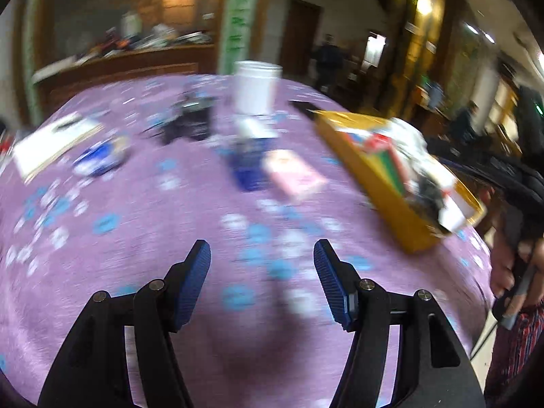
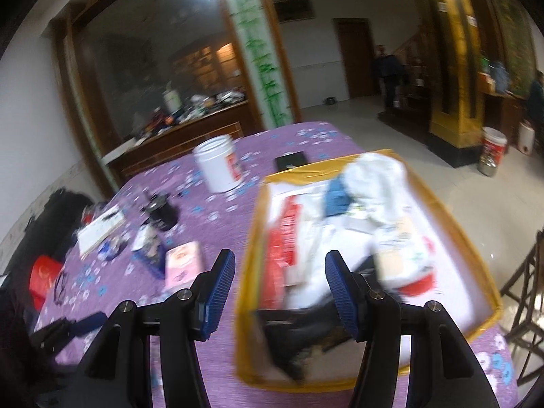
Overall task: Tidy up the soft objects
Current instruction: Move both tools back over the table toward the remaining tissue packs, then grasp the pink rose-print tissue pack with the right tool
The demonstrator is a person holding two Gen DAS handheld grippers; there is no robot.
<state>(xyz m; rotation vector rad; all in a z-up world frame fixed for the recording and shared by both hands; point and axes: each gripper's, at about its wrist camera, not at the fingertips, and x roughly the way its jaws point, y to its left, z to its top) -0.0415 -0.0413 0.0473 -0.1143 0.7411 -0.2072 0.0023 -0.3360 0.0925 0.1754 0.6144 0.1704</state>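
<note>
Both grippers hang over a table (image 1: pixel 142 204) covered in a purple flowered cloth, and both views are smeared with motion blur. The left gripper (image 1: pixel 261 258) has its jaws spread wide with nothing between them, only bare cloth under the blue pads. Ahead of those jaws and a little to the right lies a pink packet (image 1: pixel 295 174), with a dark blue packet (image 1: pixel 247 166) just beside it on the left. Farther ahead stands a white jar (image 1: pixel 255 87). Off to the right of the jaws sits a yellow box (image 1: pixel 380 183).

The right gripper (image 2: pixel 279 267) is also wide open and holds nothing. It hovers at the near left edge of the yellow box (image 2: pixel 246 272), its right finger over the inside. The box holds a heap of soft things: a white bag (image 2: pixel 374 176), a red packet (image 2: pixel 289 234) and something black (image 2: pixel 295 336) closest to the jaws. The pink packet (image 2: pixel 182 263) lies just left of the left finger.
</note>
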